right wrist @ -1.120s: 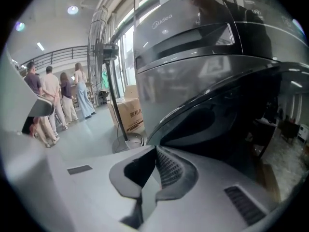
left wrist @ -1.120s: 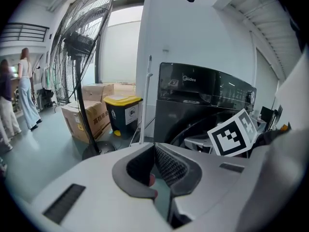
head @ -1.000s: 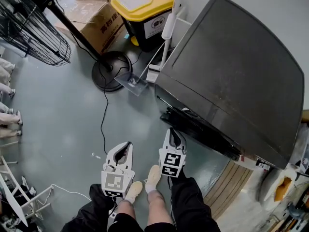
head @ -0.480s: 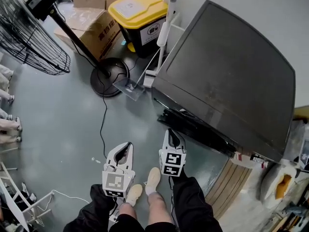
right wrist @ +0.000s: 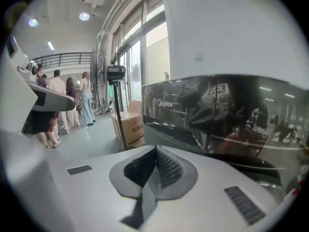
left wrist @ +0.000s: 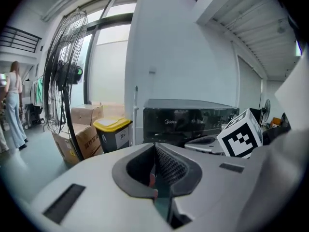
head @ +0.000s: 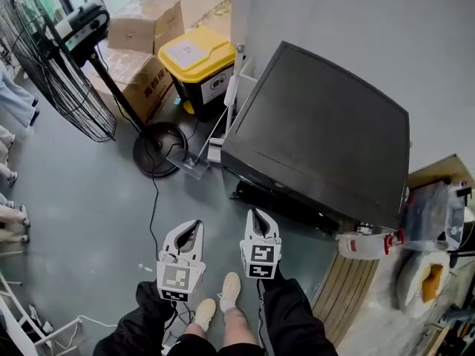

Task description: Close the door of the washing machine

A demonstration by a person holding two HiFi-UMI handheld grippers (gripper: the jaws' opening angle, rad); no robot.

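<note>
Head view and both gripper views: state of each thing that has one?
left gripper, shut, nothing between the jaws
right gripper, shut, nothing between the jaws
washing machine, door state unclear; a dark part juts out low at its front
yellow-lidded bin, lid shut
standing fan, upright; running or not cannot be told

The person wears black sleeves (head: 293,314) and cream shoes (head: 231,286); the white left gripper (head: 191,231) and right gripper (head: 257,219) carry black-and-white marker cubes (head: 177,280).
</note>
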